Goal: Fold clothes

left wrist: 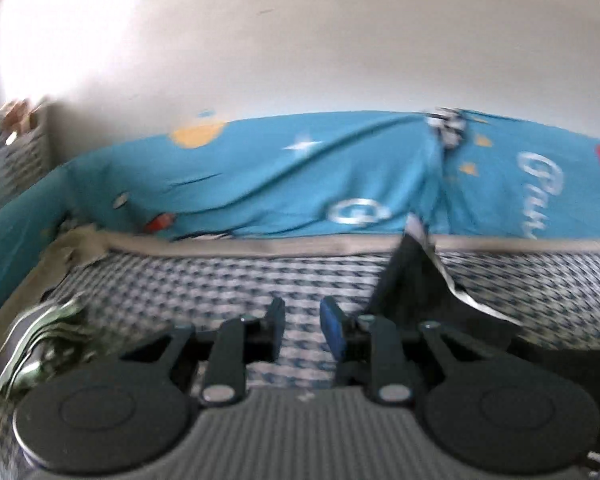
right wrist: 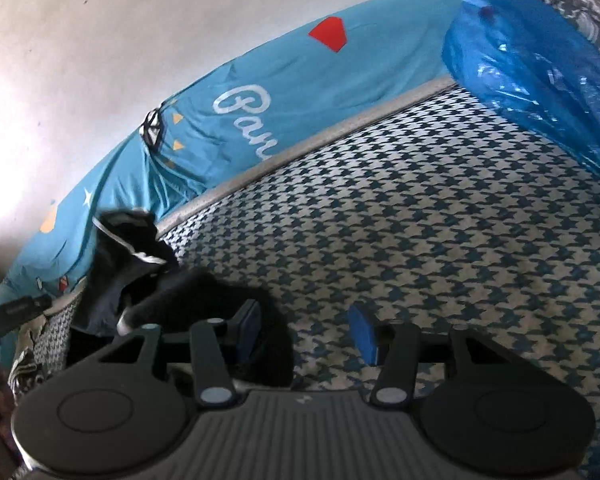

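Left claw (left wrist: 302,320) narrowly parted, a slim gap between the blue pads, nothing in that gap, only the bed (left wrist: 180,280) showing through it, its cover a blue-and-white houndstooth check. Just right of that claw, a dark garment (left wrist: 412,280) with a thin white trim, rising in a peak from the bed near the far edge, its top reaching up to the grey piping (left wrist: 260,246) along that edge. Whether cloth and claw touch: cannot tell, the left wrist view being blurred. Beyond the piping, a turquoise printed sheet (left wrist: 300,176) with stars, shapes and white script, standing up along a pale wall (left wrist: 300,40). At the bed's left edge, something crumpled in green and white (left wrist: 40,340), too smeared to name. Right claw (right wrist: 306,324) held wide apart, empty, pointing down at the bare check cover (right wrist: 420,240), no cloth between its pads. In the right wrist view, the same dark garment (right wrist: 188,296) heaped by the far left corner of the bed, against the turquoise sheet (right wrist: 300,92), partly behind the claw's left finger. Toward the bed's far right corner, well apart from the garment, a shiny blue plastic bag (right wrist: 532,80) lying on the cover.
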A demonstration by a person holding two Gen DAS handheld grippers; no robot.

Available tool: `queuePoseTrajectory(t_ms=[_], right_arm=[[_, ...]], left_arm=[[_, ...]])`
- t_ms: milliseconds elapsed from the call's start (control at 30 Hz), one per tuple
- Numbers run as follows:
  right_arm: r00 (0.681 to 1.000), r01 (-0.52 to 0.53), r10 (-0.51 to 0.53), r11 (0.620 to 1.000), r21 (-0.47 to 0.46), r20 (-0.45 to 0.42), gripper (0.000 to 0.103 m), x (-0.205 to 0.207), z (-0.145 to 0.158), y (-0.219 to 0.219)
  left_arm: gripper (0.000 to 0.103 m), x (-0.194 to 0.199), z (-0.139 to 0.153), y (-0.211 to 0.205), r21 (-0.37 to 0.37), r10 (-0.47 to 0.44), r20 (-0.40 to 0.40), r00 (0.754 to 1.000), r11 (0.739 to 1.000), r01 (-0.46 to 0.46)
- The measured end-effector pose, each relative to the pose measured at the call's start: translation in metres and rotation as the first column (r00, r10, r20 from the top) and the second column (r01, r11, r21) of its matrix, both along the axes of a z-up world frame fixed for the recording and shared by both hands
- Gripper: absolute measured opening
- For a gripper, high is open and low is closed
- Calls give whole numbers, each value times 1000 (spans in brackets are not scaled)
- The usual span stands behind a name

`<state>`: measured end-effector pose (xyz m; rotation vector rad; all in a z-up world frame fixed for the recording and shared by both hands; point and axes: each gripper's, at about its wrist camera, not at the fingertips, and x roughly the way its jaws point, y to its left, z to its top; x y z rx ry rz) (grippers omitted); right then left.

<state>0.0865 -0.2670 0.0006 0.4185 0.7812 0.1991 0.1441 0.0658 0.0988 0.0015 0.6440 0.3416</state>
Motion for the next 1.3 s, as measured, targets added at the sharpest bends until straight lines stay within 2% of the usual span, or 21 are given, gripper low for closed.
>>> queuePoseTrajectory(t_ms=[100, 233, 367, 400, 467, 533, 633, 767, 833, 900, 1000, 1067, 1100, 1133, 1267, 1300], right_arm=[[1000, -29, 29, 1000, -6, 3, 50, 2, 0, 11], [997, -77, 77, 997, -3, 26, 51, 6, 0, 27], [990, -126, 126, 992, -4, 66, 53, 13, 3, 44], [988, -138, 138, 990, 0, 75, 58, 15, 4, 47], [983, -159, 159, 987, -2, 94, 61, 20, 7, 53], [977, -179, 181, 984, -25, 117, 64, 25, 13, 61], [965, -208, 213, 977, -48, 150, 65, 32, 19, 71], [934, -306, 313, 950, -68, 172, 65, 39, 24, 89], [908, -368, 378, 926, -88, 181, 66, 39, 24, 100], [876, -434, 448, 894, -113, 181, 69, 39, 23, 111], [845, -488, 506, 862, -140, 170, 70, 37, 18, 123], [828, -515, 537, 842, -161, 160, 70, 35, 14, 131], [820, -523, 548, 834, -176, 161, 71, 34, 13, 134], [813, -530, 560, 826, -193, 162, 72, 33, 12, 137], [788, -544, 593, 796, -266, 167, 74, 33, 8, 151], [783, -546, 599, 790, -280, 166, 74, 35, 7, 155]], left_arm=[[28, -5, -9, 29, -68, 69, -2, 998, 995, -69], [34, -7, -22, 40, -132, 60, -28, 998, 989, -63], [44, -7, -26, 34, -192, -5, -24, 1000, 981, 0], [50, -7, -26, 30, -203, -28, -14, 999, 979, 25], [60, -6, -27, 23, -222, -72, 6, 997, 972, 72], [75, -5, -29, 15, -241, -117, 25, 993, 963, 120], [81, -4, -29, 2, -269, -188, 44, 981, 944, 193], [84, -4, -34, -13, -273, -274, 45, 961, 922, 276], [93, -2, -36, -19, -277, -313, 45, 949, 909, 313], [97, 2, -41, -25, -274, -339, 35, 940, 901, 335], [97, 12, -52, -33, -228, -343, -13, 939, 916, 331], [94, 18, -58, -34, -188, -318, -44, 947, 934, 304], [88, 21, -60, -33, -171, -304, -59, 951, 941, 291], [82, 22, -61, -30, -180, -292, -65, 954, 944, 277], [72, 27, -61, -8, -213, -227, -75, 971, 955, 207], [65, 28, -61, -3, -212, -205, -77, 976, 960, 185]])
